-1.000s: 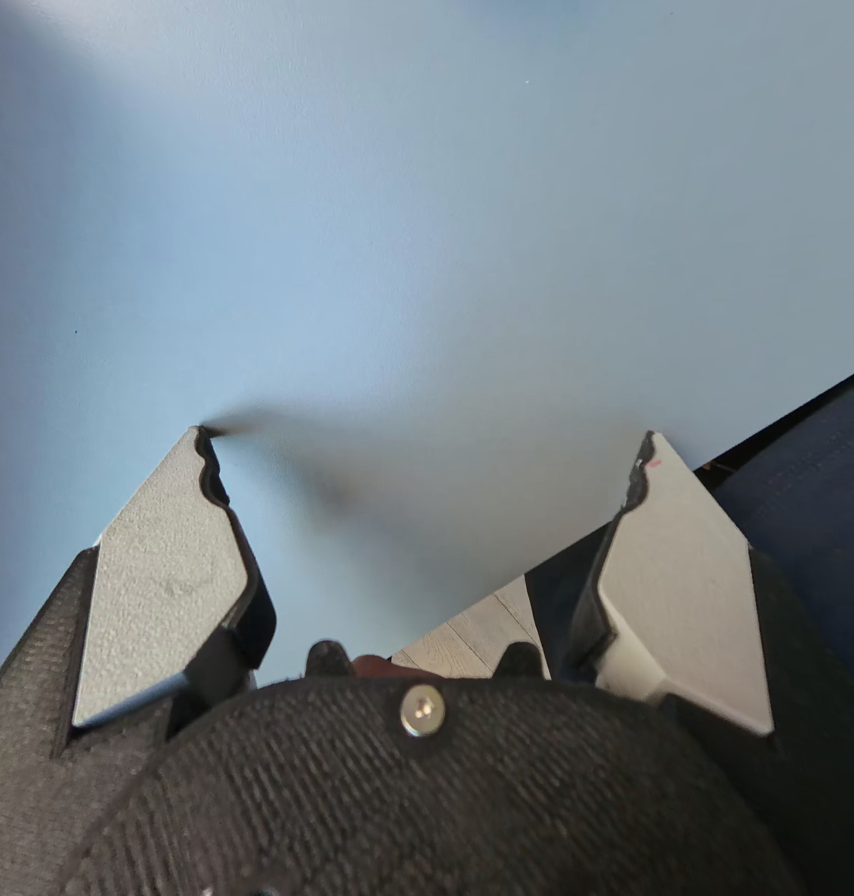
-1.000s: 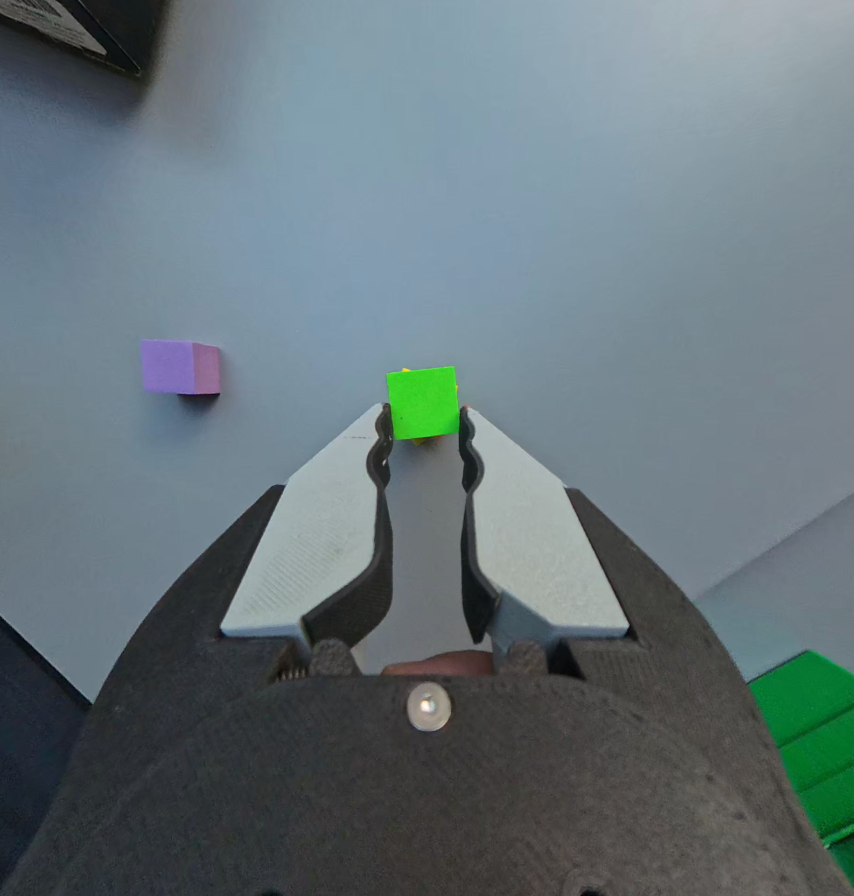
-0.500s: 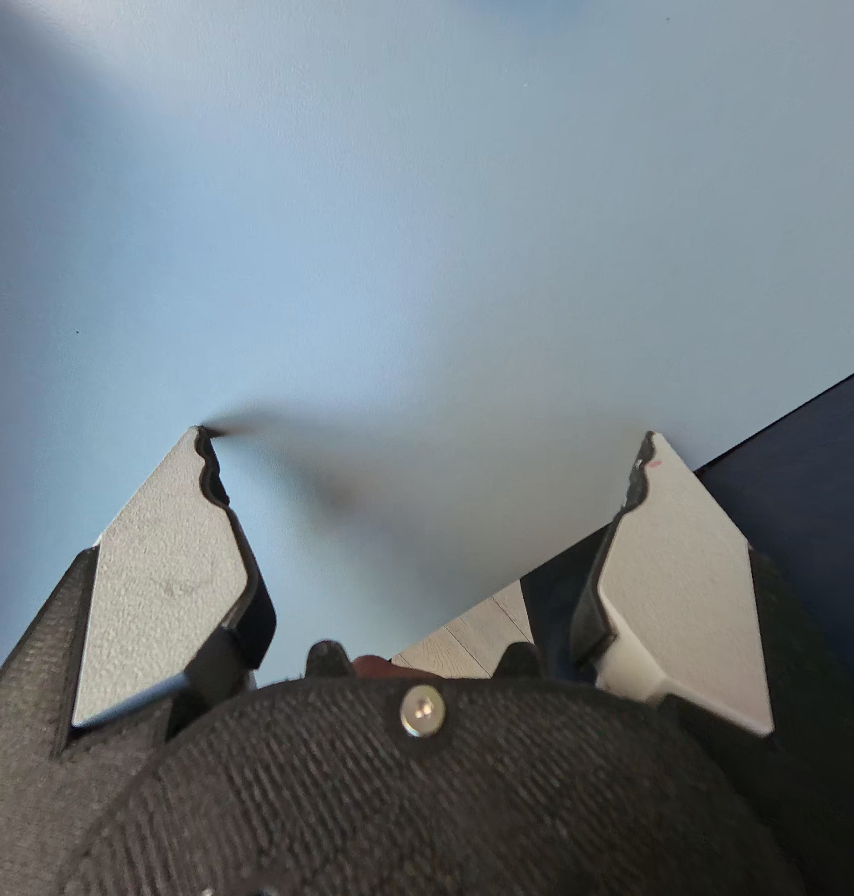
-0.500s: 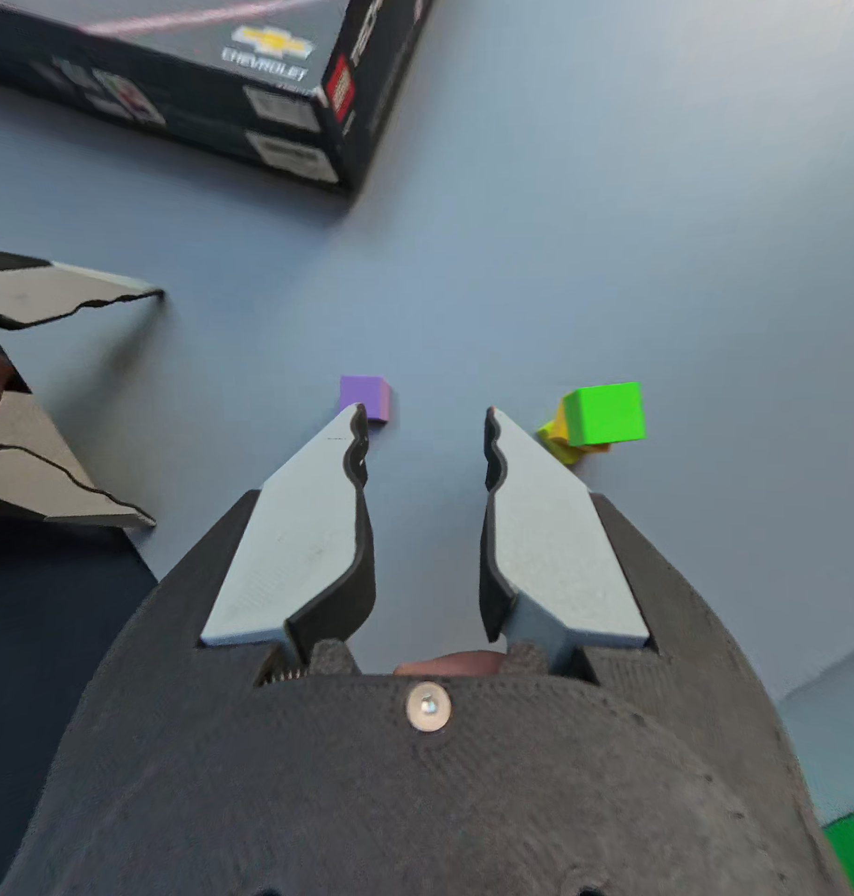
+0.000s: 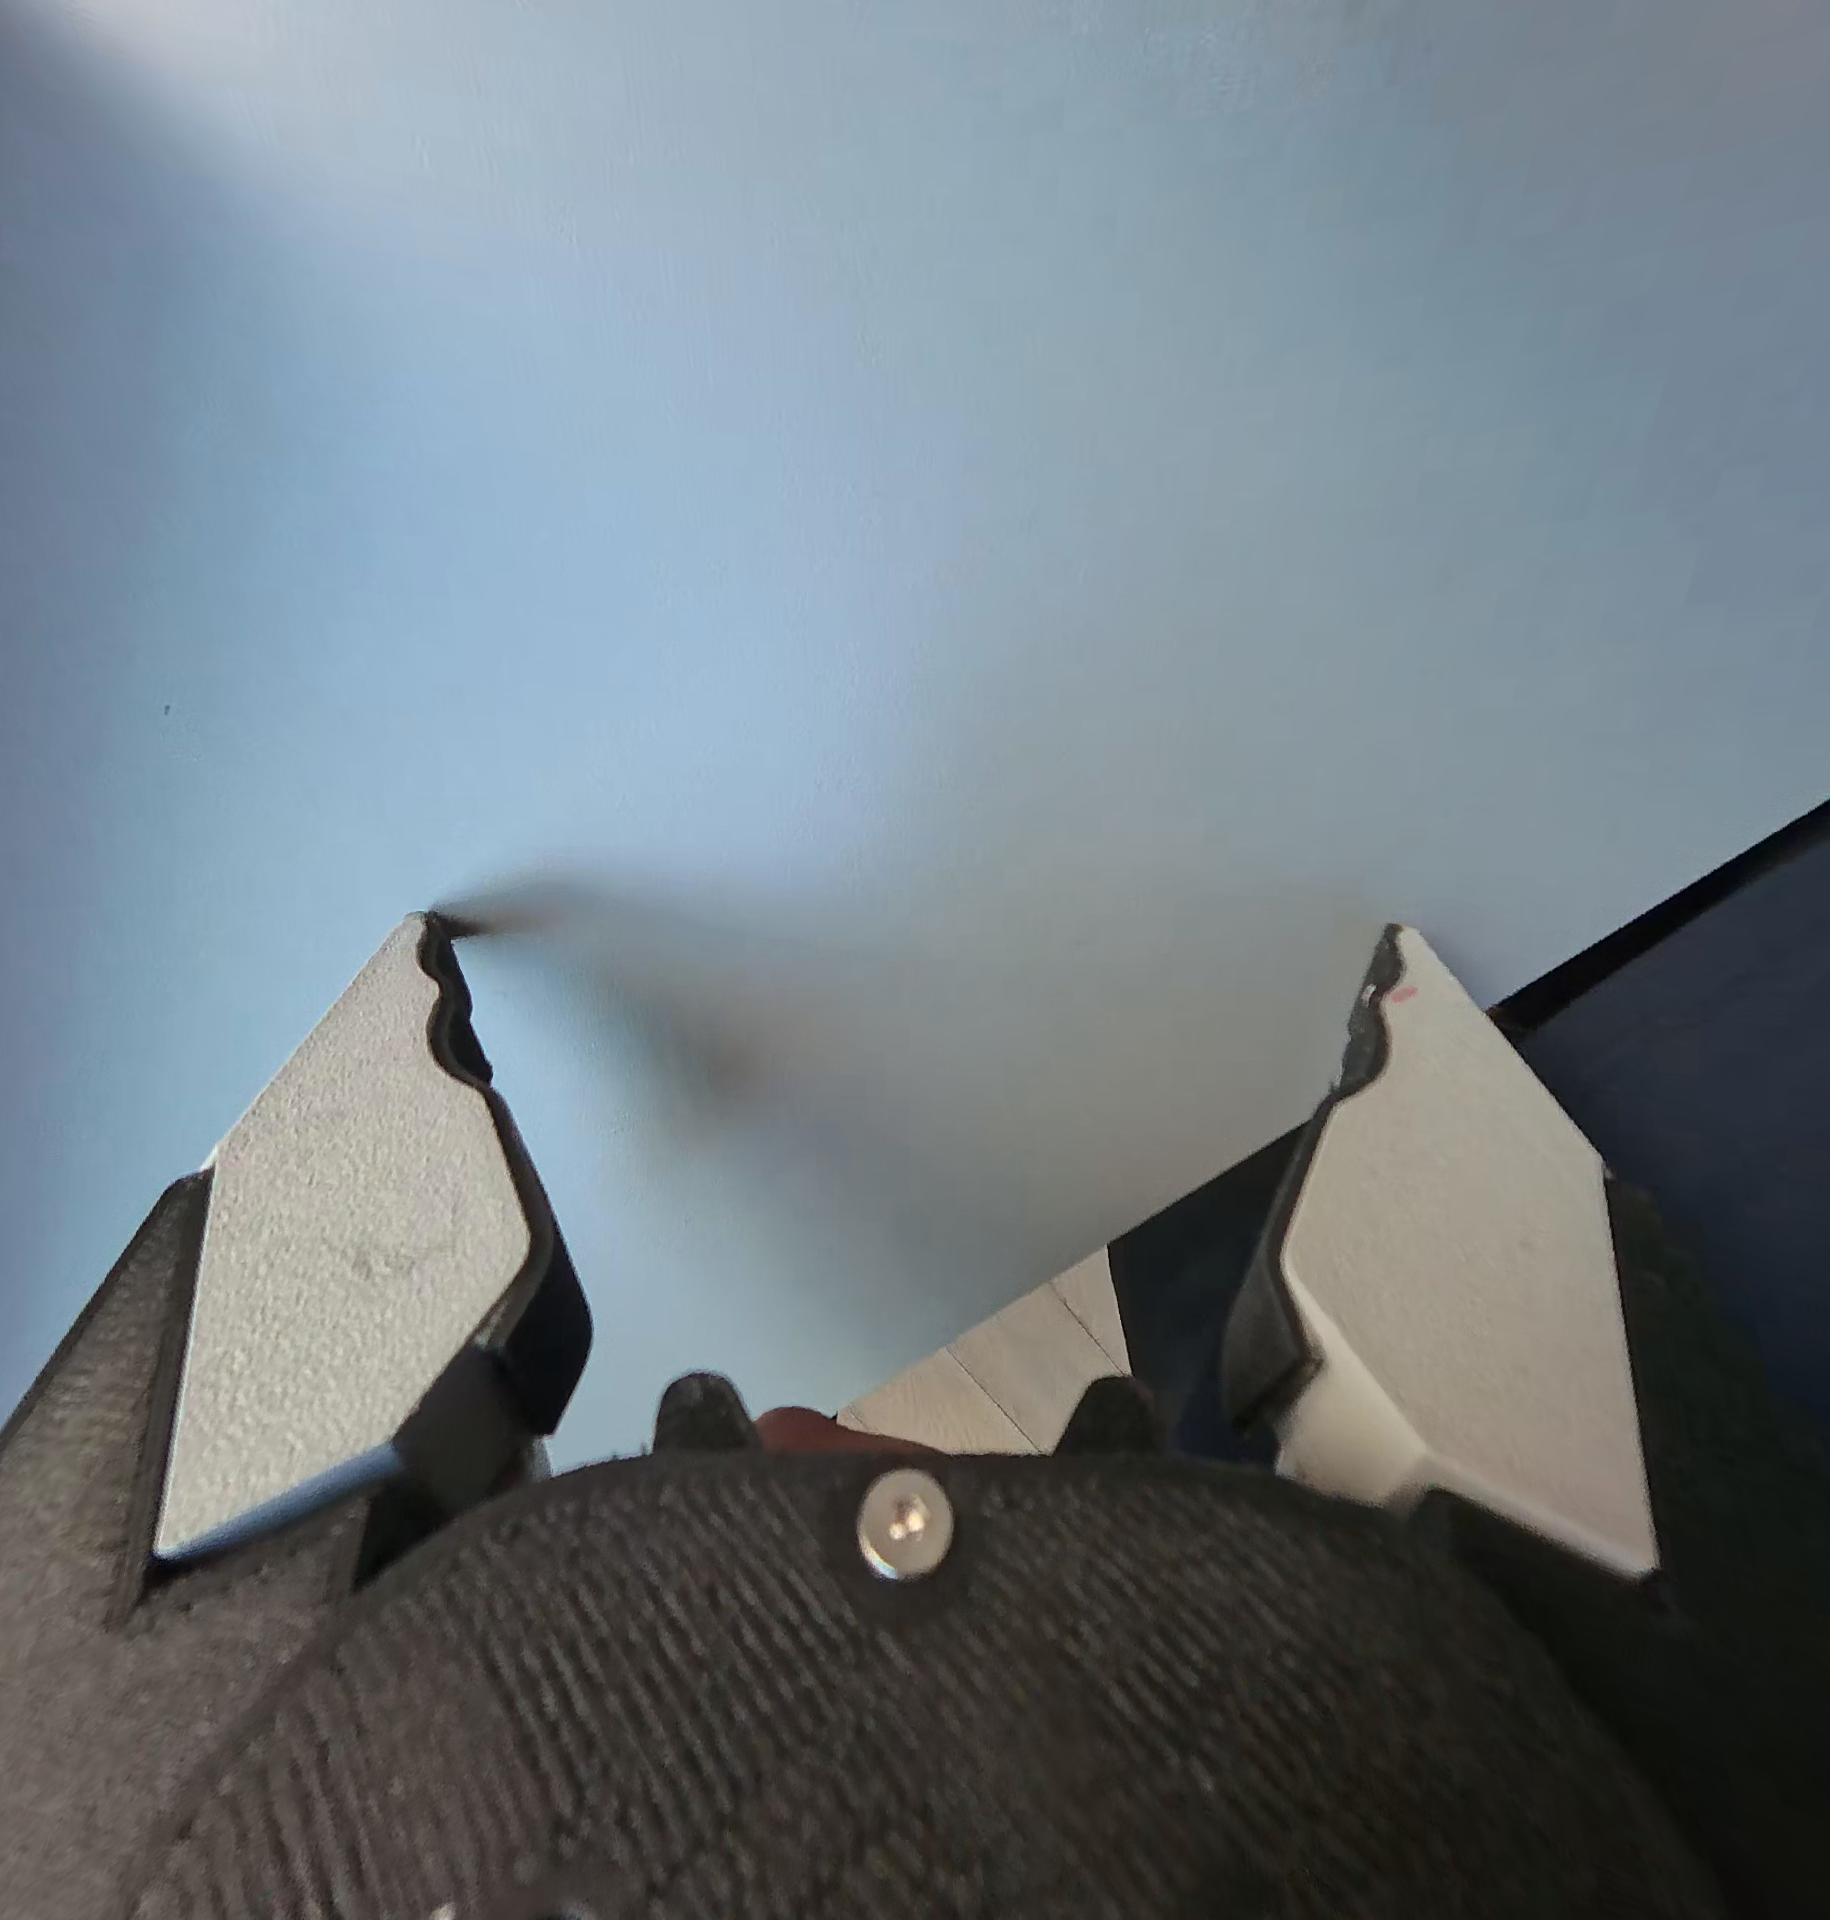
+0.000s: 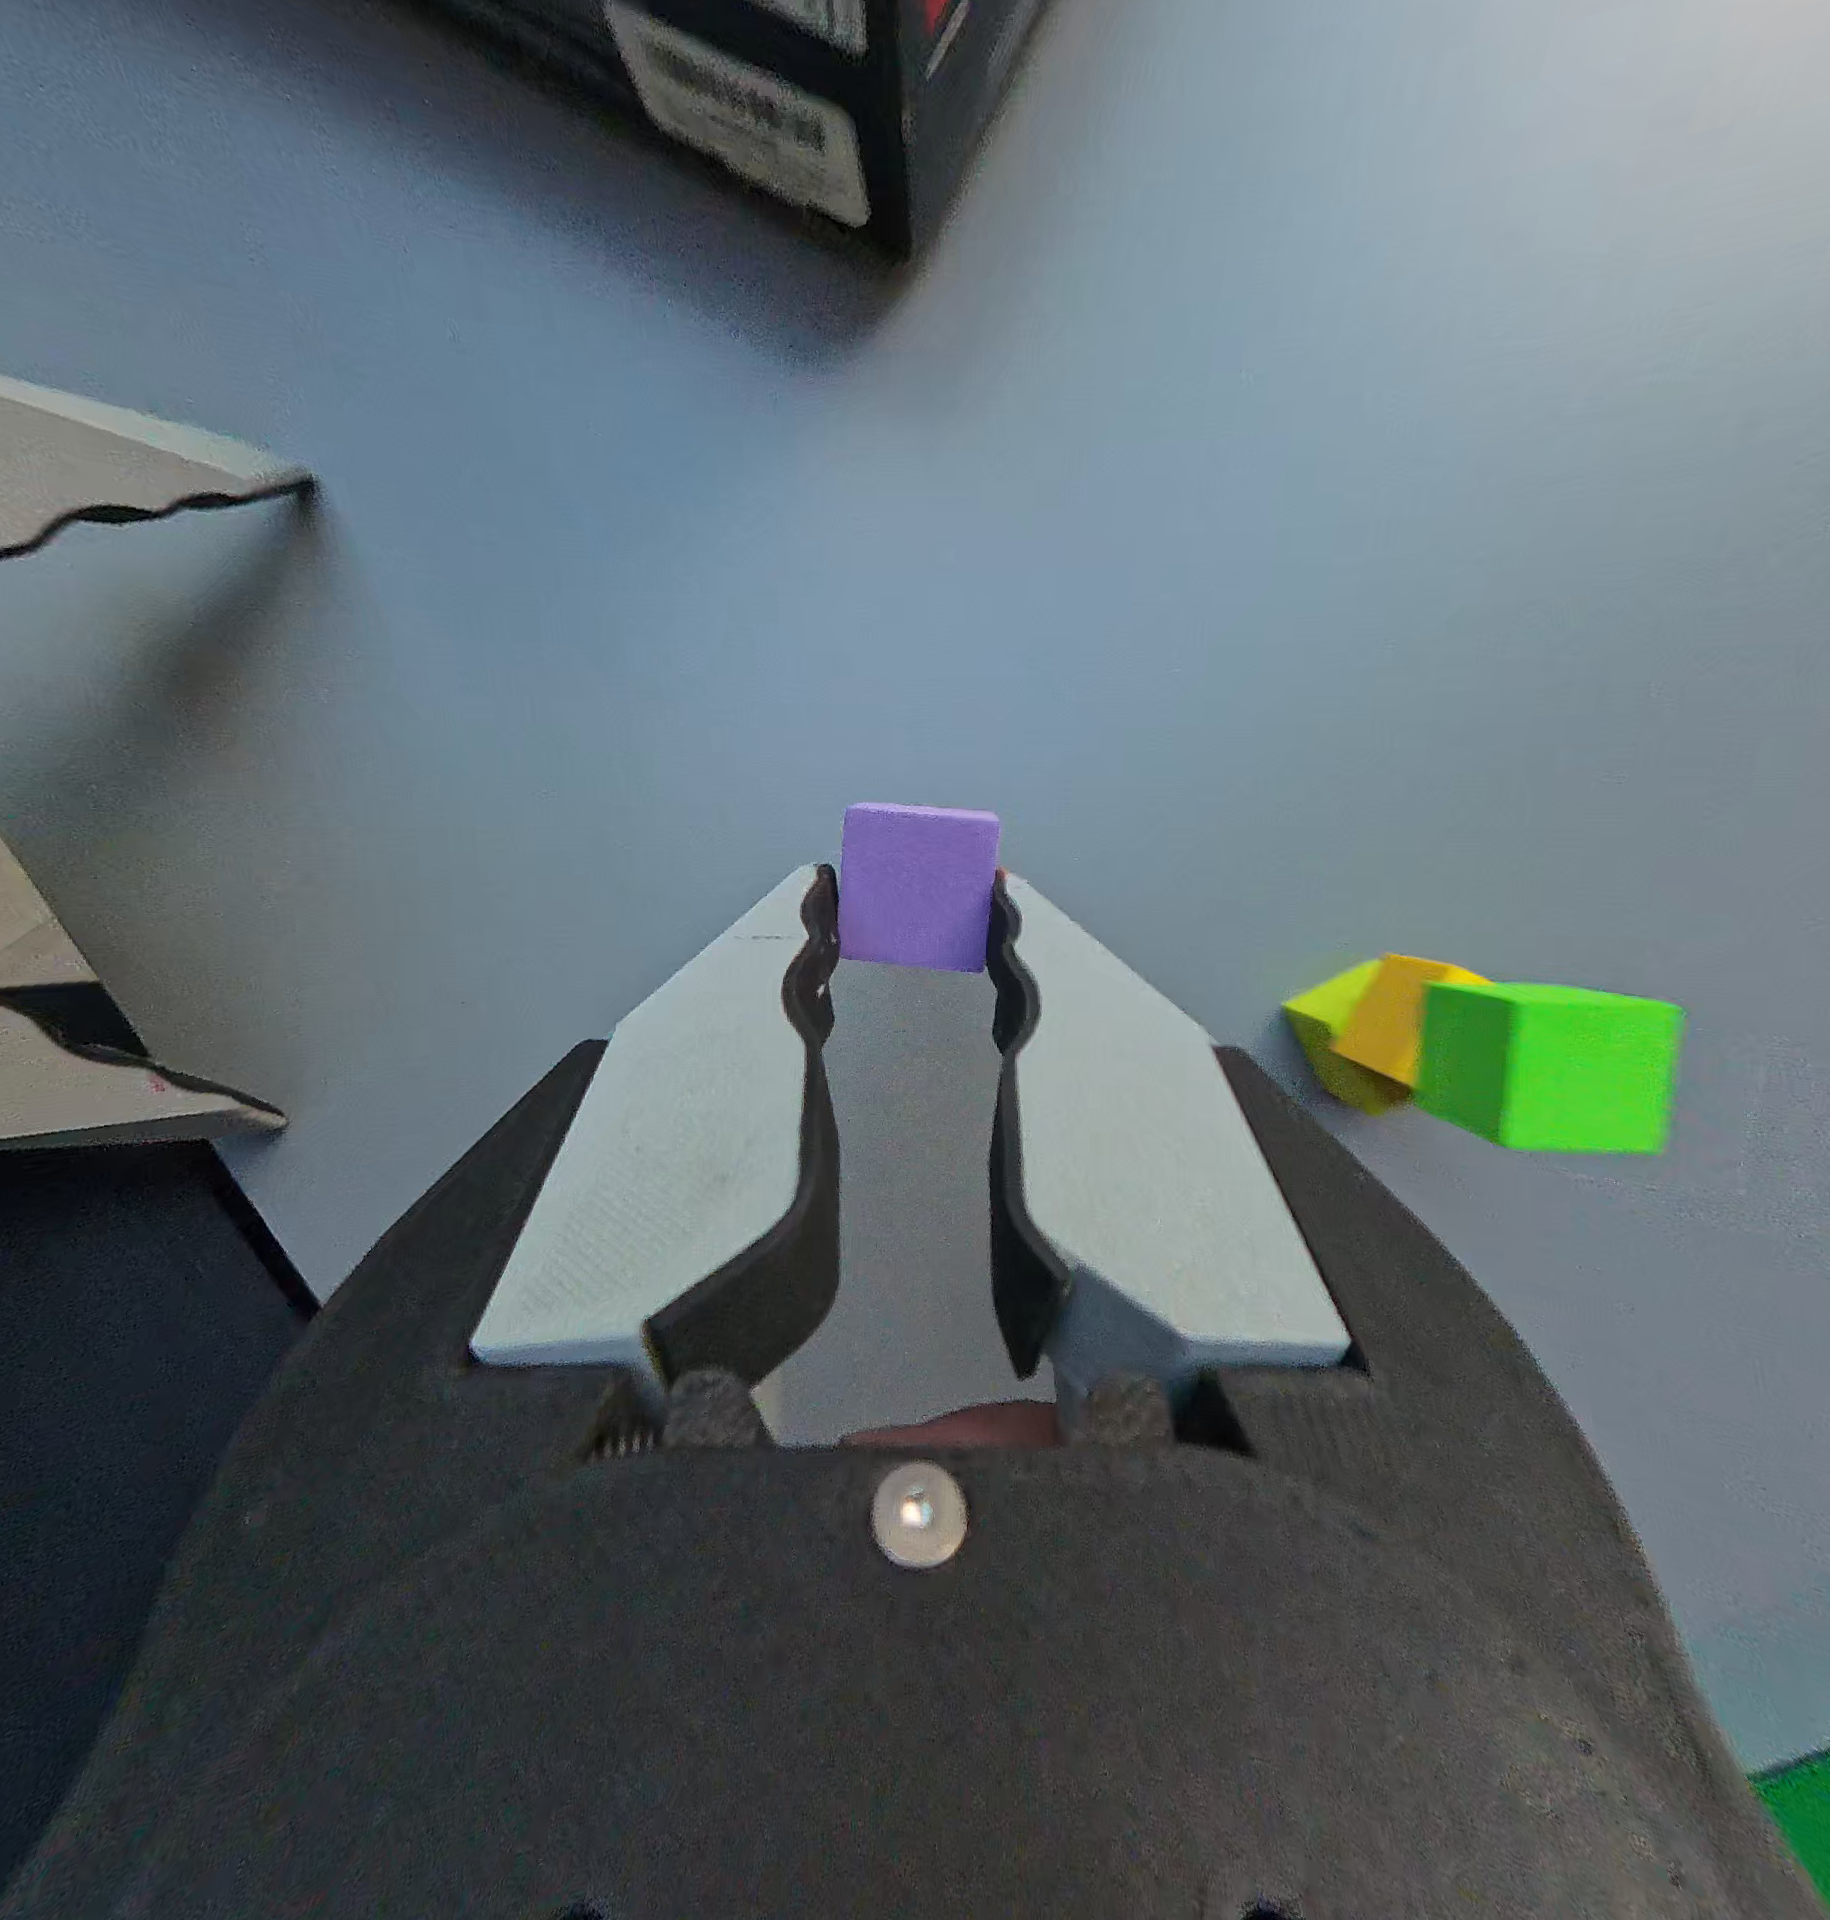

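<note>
In the right wrist view my right gripper (image 6: 913,878) is shut on a purple block (image 6: 916,888), with both dark pads pressed against its sides at the fingertips. To the right, a green cube (image 6: 1550,1065) sits on top of an orange block (image 6: 1384,1023) and a yellow-green block (image 6: 1321,1003) on the blue-grey table (image 6: 1306,520). My left gripper (image 5: 911,925) is wide open with nothing between its fingers, its tips down on the table. It also shows at the left edge of the right wrist view (image 6: 296,800), apart from the purple block.
A black cardboard box (image 6: 786,94) lies at the far side of the table. A dark blue surface (image 5: 1721,1039) lies beyond the table edge by the left gripper. A green object (image 6: 1825,1808) shows at the bottom right corner. Spacing between my two grippers at the tips: around 15 centimeters. To reach the green cube (image 6: 1550,1065) in a straight line is about 10 centimeters for my right fingers, about 30 centimeters for my left.
My right gripper let go of the green cube on the stack, opened, swung left to the purple block and closed on it. The left gripper has not moved.
</note>
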Demonstrator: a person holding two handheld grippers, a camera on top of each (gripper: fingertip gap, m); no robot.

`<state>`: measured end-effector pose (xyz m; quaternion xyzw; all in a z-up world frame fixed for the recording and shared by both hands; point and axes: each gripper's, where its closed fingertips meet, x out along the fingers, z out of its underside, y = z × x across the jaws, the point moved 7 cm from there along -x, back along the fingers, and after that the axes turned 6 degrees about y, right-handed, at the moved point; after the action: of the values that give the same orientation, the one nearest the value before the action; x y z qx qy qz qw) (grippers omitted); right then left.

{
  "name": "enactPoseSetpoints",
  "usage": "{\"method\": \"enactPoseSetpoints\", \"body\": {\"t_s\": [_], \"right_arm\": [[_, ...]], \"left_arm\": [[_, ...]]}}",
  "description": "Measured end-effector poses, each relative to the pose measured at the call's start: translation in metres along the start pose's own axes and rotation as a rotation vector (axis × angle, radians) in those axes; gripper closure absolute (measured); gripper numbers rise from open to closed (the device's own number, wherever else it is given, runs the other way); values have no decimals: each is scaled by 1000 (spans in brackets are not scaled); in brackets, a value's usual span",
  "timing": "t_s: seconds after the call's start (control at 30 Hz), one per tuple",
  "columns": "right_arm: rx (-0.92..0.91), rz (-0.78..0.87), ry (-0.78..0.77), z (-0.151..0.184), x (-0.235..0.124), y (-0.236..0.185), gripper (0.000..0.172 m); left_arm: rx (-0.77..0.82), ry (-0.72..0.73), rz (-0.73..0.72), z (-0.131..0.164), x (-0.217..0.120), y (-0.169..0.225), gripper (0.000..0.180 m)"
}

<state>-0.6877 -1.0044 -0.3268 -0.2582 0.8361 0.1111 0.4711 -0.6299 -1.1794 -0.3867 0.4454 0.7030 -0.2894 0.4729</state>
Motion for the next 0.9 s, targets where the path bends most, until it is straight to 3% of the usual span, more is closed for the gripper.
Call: {"method": "enactPoseSetpoints", "body": {"t_s": [0.13, 0.23, 0.4, 0.67, 0.77, 0.9], "right_arm": [[78, 85, 78, -9, -51, 44, 146], [147, 133, 74, -8, -70, 80, 146], [194, 147, -4, 7, -60, 105, 146], [197, 129, 0, 11, -43, 105, 144], [203, 135, -18, 16, -42, 105, 123], [264, 113, 65, 22, -55, 98, 107]], "left_arm": [[0, 6, 0, 0, 0, 0, 20], [1, 6, 0, 0, 0, 0, 20], [1, 5, 0, 0, 0, 0, 20], [1, 0, 0, 0, 0, 0, 20], [1, -4, 0, 0, 0, 0, 20], [1, -3, 0, 0, 0, 0, 20]]}}
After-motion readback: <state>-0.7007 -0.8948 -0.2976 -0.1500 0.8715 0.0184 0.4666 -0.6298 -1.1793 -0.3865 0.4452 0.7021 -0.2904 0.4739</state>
